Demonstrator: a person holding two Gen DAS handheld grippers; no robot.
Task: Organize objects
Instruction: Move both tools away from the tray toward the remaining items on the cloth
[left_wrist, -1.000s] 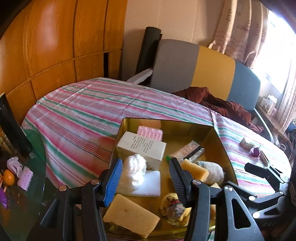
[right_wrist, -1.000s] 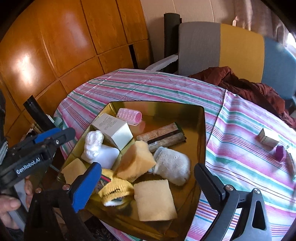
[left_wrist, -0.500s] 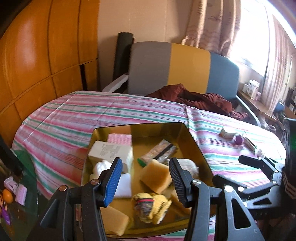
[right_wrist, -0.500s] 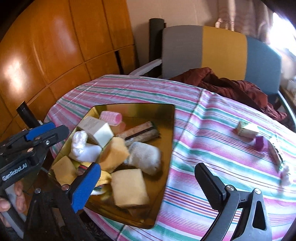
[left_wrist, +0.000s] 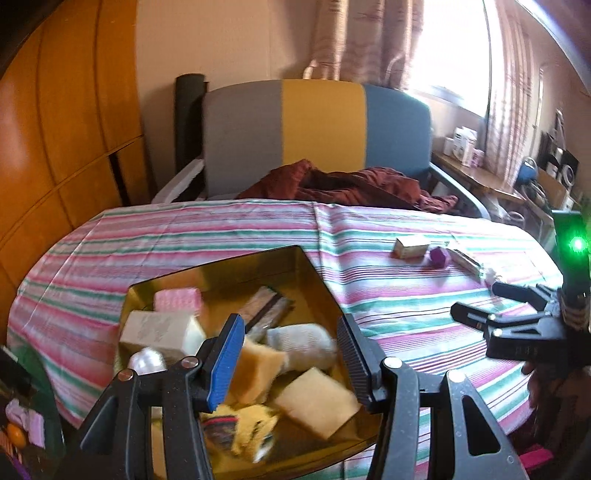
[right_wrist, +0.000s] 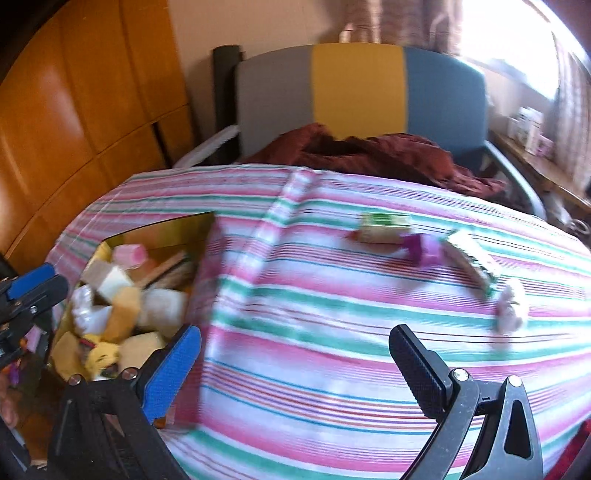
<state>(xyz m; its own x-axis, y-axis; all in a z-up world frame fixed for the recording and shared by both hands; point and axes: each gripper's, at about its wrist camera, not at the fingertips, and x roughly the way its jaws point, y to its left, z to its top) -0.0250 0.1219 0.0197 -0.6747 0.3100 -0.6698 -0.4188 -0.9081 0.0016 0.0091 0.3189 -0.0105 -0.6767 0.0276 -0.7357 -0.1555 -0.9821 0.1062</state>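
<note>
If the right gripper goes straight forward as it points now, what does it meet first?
Probably only the striped tablecloth: the open right gripper aims at bare cloth. The small purple object lies farther and to the right; blur makes depth uncertain.

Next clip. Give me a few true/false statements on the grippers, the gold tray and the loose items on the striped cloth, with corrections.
1. Both grippers are open and hold nothing. True: left gripper, right gripper.
2. The gold tray is empty. False: it holds sponges, a white box and other items.
3. A purple item lies on the cloth outside the tray. True.
4. The small box beside the purple item sits inside the tray. False: it lies on the cloth, well apart from the tray.
</note>
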